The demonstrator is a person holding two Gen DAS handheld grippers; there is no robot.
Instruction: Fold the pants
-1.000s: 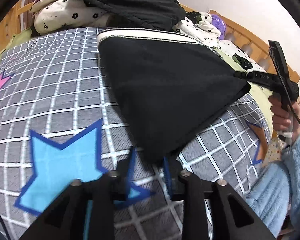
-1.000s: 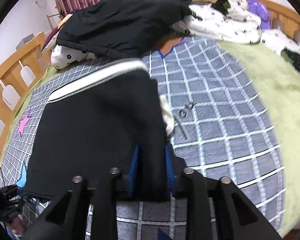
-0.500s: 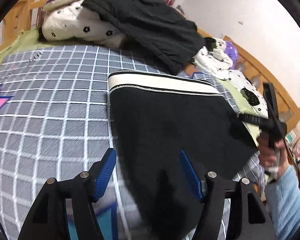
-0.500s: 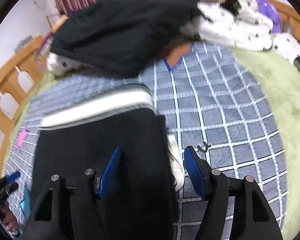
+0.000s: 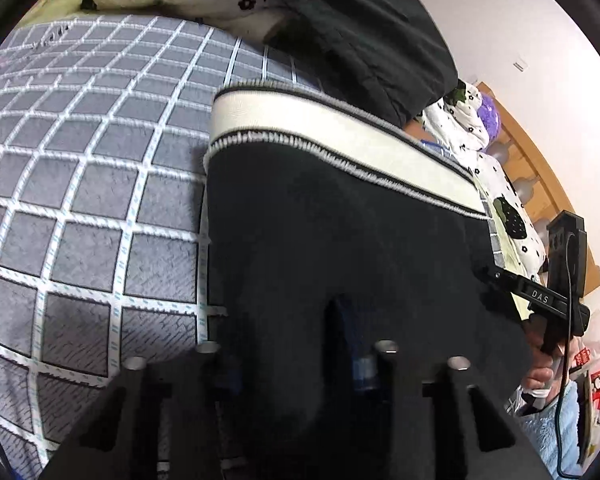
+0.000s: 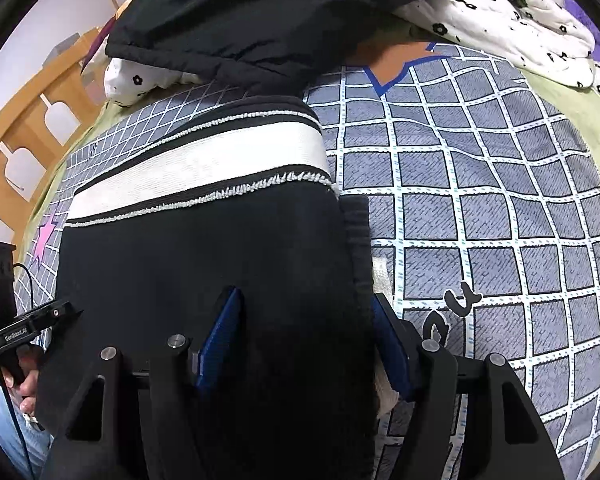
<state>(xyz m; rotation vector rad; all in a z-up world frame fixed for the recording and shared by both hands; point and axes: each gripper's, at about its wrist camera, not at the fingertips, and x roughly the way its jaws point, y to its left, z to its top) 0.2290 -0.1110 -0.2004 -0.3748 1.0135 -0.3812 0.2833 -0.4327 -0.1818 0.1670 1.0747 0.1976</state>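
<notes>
Black pants with a broad white waistband lie folded on the grey checked bedspread. My left gripper is open low over the near left edge of the pants; the dark cloth partly hides its blue pads. In the right wrist view the same pants and waistband fill the middle. My right gripper is open, its blue pads standing wide apart over the pants' right edge. Neither gripper holds cloth.
A black jacket and a white flowered quilt are heaped at the head of the bed. Wooden bed rails run along the sides. A green blanket lies at the right. The other hand-held gripper shows at the right edge.
Both grippers have opened and let go of the pants' lower edge, which now lies folded up toward the waistband. Both have moved forward and lower over the cloth.
</notes>
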